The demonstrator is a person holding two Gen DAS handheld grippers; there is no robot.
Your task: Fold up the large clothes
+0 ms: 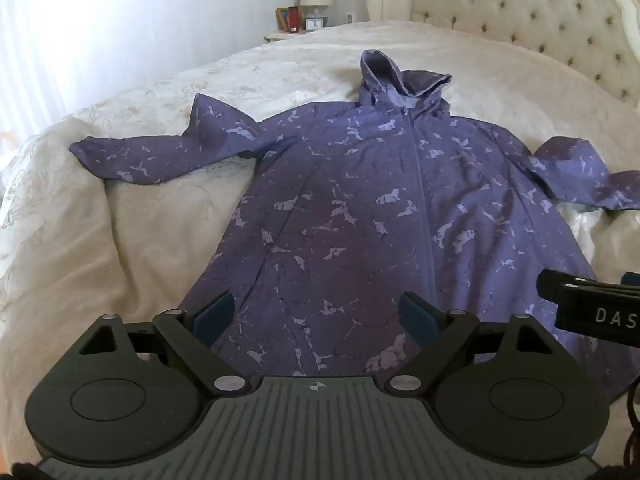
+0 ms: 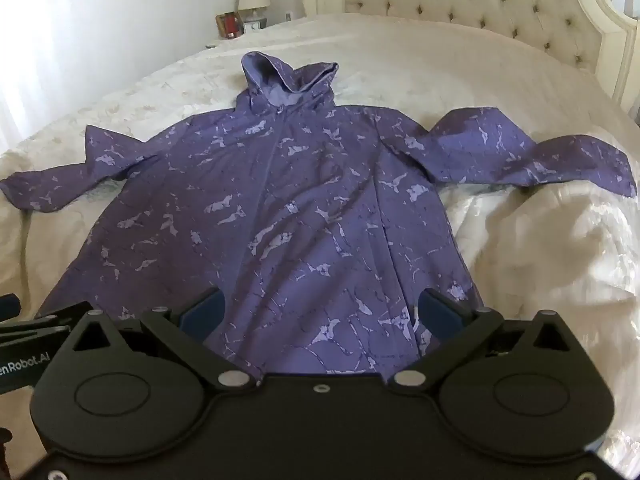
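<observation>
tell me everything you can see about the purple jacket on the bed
The purple jacket is a thin, slightly crinkled hooded garment with a pale marbled print. It lies front up on the cream bedspread, zipped closed, hood toward the headboard, both sleeves spread outward and bent, hem nearest the cameras. Nothing grips it.

The right gripper [image 2: 320, 312] hangs above the hem of a purple hooded jacket [image 2: 280, 200], jaws wide apart and empty. The jacket lies front up (zip closed) on a cream bedspread [image 2: 520, 248], sleeves spread to both sides, hood [image 2: 288, 80] toward the tufted headboard [image 2: 480, 4]. The left gripper [image 2: 24, 340] shows at the left edge.
</observation>
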